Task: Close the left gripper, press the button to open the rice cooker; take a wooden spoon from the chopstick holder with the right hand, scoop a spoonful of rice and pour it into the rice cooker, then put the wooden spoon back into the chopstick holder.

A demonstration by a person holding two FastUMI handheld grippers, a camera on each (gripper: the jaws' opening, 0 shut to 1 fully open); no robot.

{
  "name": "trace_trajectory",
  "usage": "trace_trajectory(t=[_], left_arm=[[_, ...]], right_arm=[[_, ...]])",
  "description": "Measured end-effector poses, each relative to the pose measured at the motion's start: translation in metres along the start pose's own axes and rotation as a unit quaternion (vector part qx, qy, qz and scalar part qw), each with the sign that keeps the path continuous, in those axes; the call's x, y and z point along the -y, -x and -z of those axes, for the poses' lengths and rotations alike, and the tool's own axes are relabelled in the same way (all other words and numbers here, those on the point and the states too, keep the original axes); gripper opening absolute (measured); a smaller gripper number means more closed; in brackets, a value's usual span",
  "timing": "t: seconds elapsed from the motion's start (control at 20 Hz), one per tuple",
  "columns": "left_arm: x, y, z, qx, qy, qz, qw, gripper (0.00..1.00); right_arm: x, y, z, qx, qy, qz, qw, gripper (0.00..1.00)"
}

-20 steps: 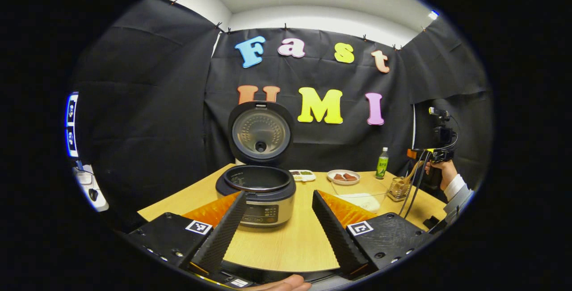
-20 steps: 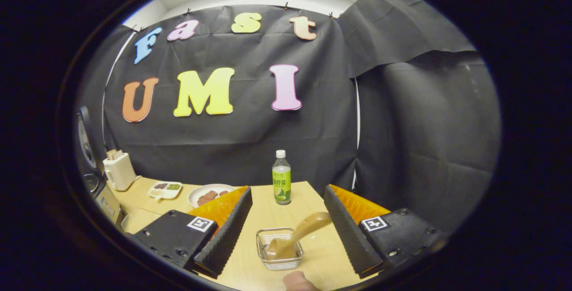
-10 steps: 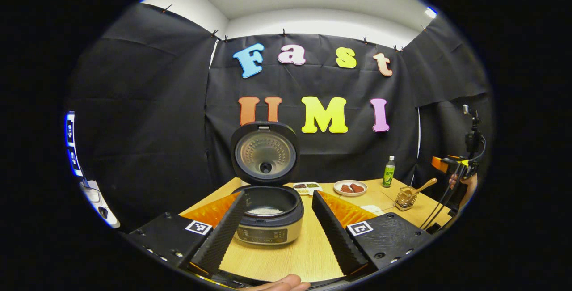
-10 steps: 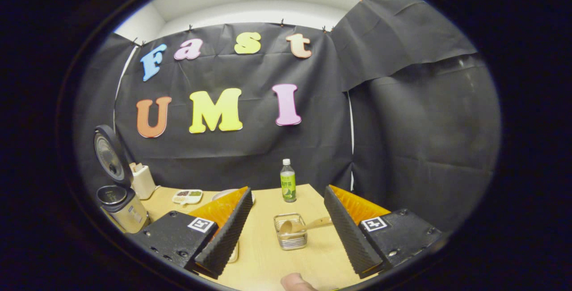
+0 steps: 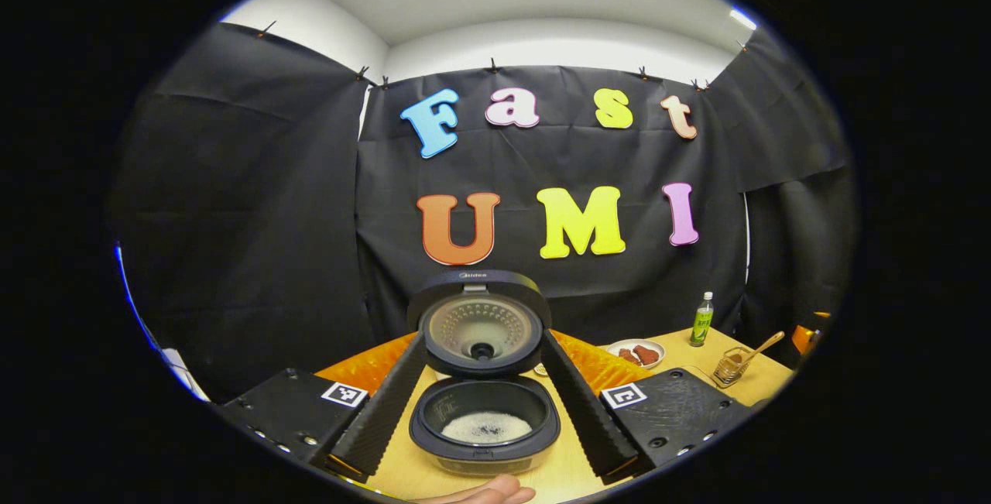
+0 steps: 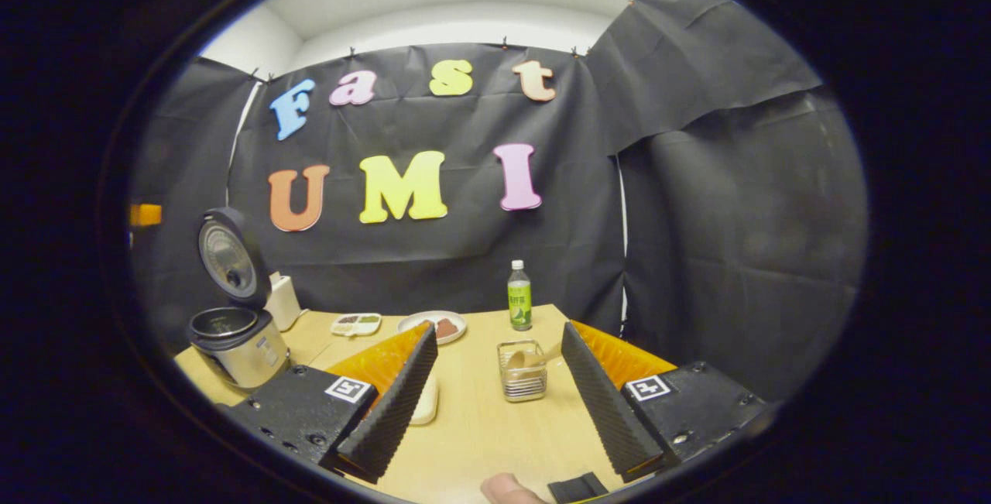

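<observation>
Though perhaps blurred, round rice cooker (image 5: 484, 411)

The left gripper (image 5: 484, 411), seen at the bottom of the left gripper view, has its jaws spread wide, empty, angled down toward the surface. A fingertip (image 5: 495, 492) shows at the bottom centre edge. In the right gripper view, the right gripper (image 6: 488, 399) likewise holds its jaws parted, gripping nothing, with a fingertip (image 6: 507, 488) at the lower edge.
</observation>
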State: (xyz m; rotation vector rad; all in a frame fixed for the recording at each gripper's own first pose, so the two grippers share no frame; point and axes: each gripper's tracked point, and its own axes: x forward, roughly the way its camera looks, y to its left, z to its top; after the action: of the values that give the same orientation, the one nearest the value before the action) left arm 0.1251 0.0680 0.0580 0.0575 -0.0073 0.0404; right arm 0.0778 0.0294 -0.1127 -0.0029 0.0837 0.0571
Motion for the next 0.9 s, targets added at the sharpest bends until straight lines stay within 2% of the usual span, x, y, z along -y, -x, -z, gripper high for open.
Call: trace_trajectory(t=[0.25, 0.45, 0.6, 0.65, 0.7, 0.75, 0.9], left_arm=[[-0.017, -0.073, -0.035, 0.019, 0.011, -0.004, 1.0, 0.94], [-0.027, -0.142, -0.017, -0.021, 0.044, -0.003, 0.999, 0.95], [-0.048, -0.178, -0.009, -0.022, 0.049, -0.024, 0.998, 0.94], [-0.049, -0.189, -0.01, -0.019, 0.061, -0.022, 0.998, 1.0], [-0.044, -0.199, -0.011, -0.017, 0.069, -0.014, 0.997, 0.84], [-0.043, -0.204, -0.011, -0.017, 0.072, -0.014, 0.997, 0.94], [-0.048, -0.218, -0.004, -0.036, 0.056, -0.033, 0.997, 0.97]], right_arm=[[-0.013, 0.001, 0.017, -0.006, 0.023, -0.032, 0.999, 1.0], [-0.001, 0.001, 0.02, 0.003, 0.007, -0.033, 0.999, 1.0], [0.007, 0.002, 0.023, 0.012, -0.007, -0.03, 0.999, 1.0], [0.007, 0.001, 0.024, 0.013, -0.014, -0.035, 0.999, 1.0], [0.004, -0.003, 0.028, 0.01, -0.017, -0.041, 0.999, 1.0], [0.002, -0.004, 0.03, 0.006, -0.015, -0.047, 0.999, 1.0], [0.007, -0.003, 0.037, 0.002, -0.016, -0.05, 0.999, 1.0]])
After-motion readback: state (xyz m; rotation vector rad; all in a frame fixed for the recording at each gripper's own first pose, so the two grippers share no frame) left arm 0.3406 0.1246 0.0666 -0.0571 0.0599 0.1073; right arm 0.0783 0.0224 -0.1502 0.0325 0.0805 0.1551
